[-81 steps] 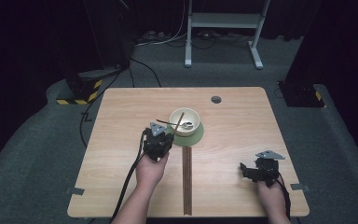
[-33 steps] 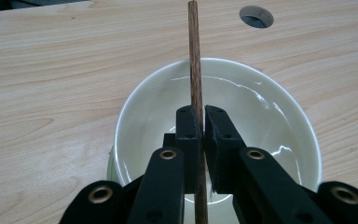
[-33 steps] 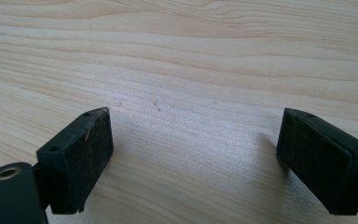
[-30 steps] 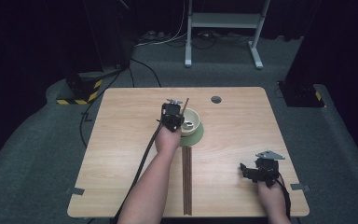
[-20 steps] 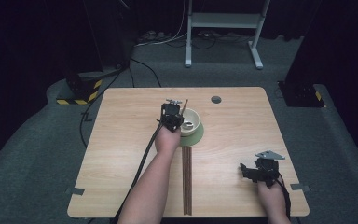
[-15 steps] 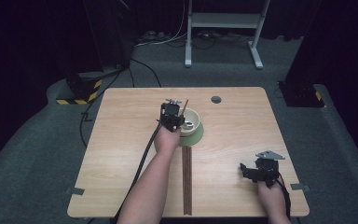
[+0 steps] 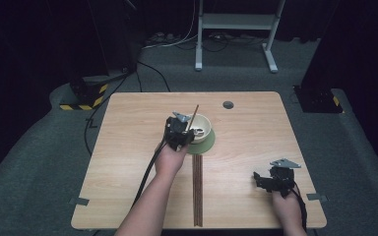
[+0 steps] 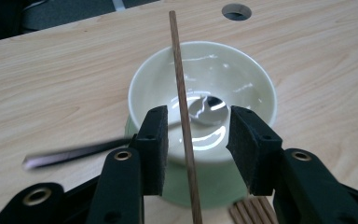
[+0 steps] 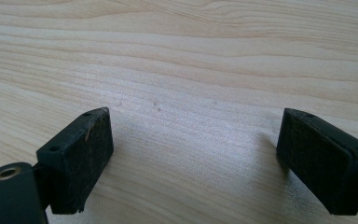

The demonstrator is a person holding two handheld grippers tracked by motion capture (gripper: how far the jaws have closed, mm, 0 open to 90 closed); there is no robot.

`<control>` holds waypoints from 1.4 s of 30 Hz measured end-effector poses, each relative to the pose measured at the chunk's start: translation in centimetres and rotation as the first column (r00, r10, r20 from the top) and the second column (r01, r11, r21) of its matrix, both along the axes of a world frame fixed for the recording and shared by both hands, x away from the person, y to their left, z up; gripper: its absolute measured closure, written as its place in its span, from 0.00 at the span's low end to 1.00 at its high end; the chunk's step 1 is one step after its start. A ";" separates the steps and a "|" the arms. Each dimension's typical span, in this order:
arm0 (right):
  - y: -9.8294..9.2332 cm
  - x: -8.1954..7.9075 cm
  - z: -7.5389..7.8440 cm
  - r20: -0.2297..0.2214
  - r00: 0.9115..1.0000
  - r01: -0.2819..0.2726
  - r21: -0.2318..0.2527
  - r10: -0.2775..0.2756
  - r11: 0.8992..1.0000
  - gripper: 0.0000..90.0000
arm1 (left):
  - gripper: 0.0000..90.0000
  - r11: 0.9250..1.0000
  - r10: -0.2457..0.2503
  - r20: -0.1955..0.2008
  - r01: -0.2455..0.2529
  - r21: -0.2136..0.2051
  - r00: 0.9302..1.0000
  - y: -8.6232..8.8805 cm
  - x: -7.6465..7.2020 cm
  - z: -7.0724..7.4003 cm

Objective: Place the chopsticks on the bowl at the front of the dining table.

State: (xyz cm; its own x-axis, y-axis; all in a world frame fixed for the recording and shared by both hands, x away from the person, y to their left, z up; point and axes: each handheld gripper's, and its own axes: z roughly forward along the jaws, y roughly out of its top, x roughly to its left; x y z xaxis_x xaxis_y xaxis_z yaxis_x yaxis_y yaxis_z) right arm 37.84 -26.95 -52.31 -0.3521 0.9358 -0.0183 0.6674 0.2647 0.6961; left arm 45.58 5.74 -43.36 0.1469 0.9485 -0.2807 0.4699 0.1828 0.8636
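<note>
Now the left gripper (image 8: pixel 196 140) sits just in front of the pale bowl (image 8: pixel 203 100) on its green mat (image 7: pixel 203 146), its jaws having just been opening, and a thin wooden stick (image 8: pixel 182 112) stands between the pads, close to the left one, leaning over the bowl. Over at the table's (image 7: pixel 256 128) near right corner, the right gripper (image 9: pixel 196 158) rests with jaws spread wide over bare wood, grasping nothing

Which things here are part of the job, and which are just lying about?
In the job: left gripper, wooden stick, bowl, green saucer, spoon, stick bundle.
Lying about: right gripper, table hole, floor cables.
</note>
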 end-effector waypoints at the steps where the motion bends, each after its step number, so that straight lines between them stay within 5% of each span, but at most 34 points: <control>1: 0.0 0.0 0.0 0.000 1.000 0.000 0.000 0.000 1.000 0.12 | 0.64 1.000 -0.007 0.008 0.006 0.012 1.000 0.7 -1.5 -0.2; 10: 0.1 0.0 0.0 -0.006 1.000 0.008 0.009 -0.008 1.000 0.12 | 0.66 1.000 -0.015 0.007 0.015 -0.014 1.000 2.9 -6.1 -1.3; 21: 0.0 0.0 0.0 0.002 1.000 0.001 0.000 -0.001 1.000 0.12 | 0.64 0.998 -0.018 -0.031 0.016 -0.058 0.999 3.2 -11.2 -5.2; 31: 0.1 0.0 0.0 -0.005 1.000 0.007 0.007 -0.007 1.000 0.12 | 0.62 0.995 -0.089 -0.079 0.085 -0.047 0.993 1.1 -13.0 -7.5; 42: 0.1 0.0 0.0 -0.005 1.000 0.007 0.007 -0.007 1.000 0.12 | 0.66 0.993 -0.108 -0.092 0.103 -0.056 0.990 -0.3 -12.7 -8.5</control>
